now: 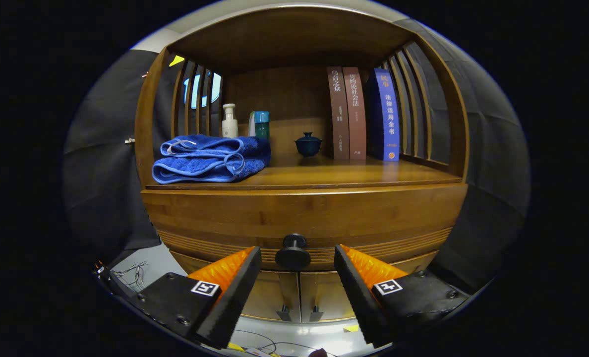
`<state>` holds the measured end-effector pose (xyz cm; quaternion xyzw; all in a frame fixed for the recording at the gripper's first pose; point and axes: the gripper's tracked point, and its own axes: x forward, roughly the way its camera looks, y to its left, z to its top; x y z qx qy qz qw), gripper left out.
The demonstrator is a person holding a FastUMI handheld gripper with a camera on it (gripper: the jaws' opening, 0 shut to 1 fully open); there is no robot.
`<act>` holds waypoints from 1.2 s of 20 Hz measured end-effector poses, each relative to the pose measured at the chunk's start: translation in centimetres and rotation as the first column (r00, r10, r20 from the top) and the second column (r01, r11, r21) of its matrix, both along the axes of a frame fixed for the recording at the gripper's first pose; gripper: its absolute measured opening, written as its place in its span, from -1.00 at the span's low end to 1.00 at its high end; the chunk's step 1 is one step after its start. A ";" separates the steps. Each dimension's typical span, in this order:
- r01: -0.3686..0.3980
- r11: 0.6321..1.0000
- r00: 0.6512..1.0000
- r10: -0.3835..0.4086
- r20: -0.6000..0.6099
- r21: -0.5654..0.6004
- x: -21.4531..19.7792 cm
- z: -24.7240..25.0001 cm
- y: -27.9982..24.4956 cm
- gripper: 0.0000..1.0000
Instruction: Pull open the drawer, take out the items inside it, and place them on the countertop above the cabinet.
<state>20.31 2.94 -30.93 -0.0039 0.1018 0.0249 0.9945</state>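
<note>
A hand-held gripper (297, 265) faces a wooden cabinet (304, 218), its 2 fingers spread wide and gripping nothing. Between the fingertips, just ahead of them, sits the dark round knob (293, 253) of the drawer (304, 245) — the drawer front is flush with the cabinet, shut, and neither finger touches the knob. Whatever the drawer holds is hidden behind that front.

Above the drawer runs the countertop (334, 173), set inside an open wooden shelf with slatted sides. A folded blue towel (210, 159) lies at the left front of it. Behind the towel stand a pale bottle (229, 121) and a teal container (261, 124), close together. A small dark lidded cup (308, 144) sits near the middle, toward the back. To its right, 3 books (361, 114) stand upright — 2 brown, 1 blue — against the right-hand slats.

Below the drawer, 2 lower cabinet doors (299, 295) meet at a centre seam, each with a small handle. Loose cables (133, 272) lie on the floor beside the cabinet.
</note>
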 end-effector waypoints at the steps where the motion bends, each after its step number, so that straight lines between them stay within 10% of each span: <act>1: 0.004 1.000 1.000 -0.004 0.000 -0.001 0.4 -0.1 -0.1 0.92; 4: 0.021 1.000 1.000 -0.021 -0.015 -0.001 2.7 -1.4 0.4 0.10; 9: 0.038 0.999 0.999 -0.038 -0.004 -0.003 2.2 -1.1 0.3 -0.36; 24: 0.028 0.999 0.999 -0.027 -0.046 0.034 -7.4 -1.7 0.0 -0.37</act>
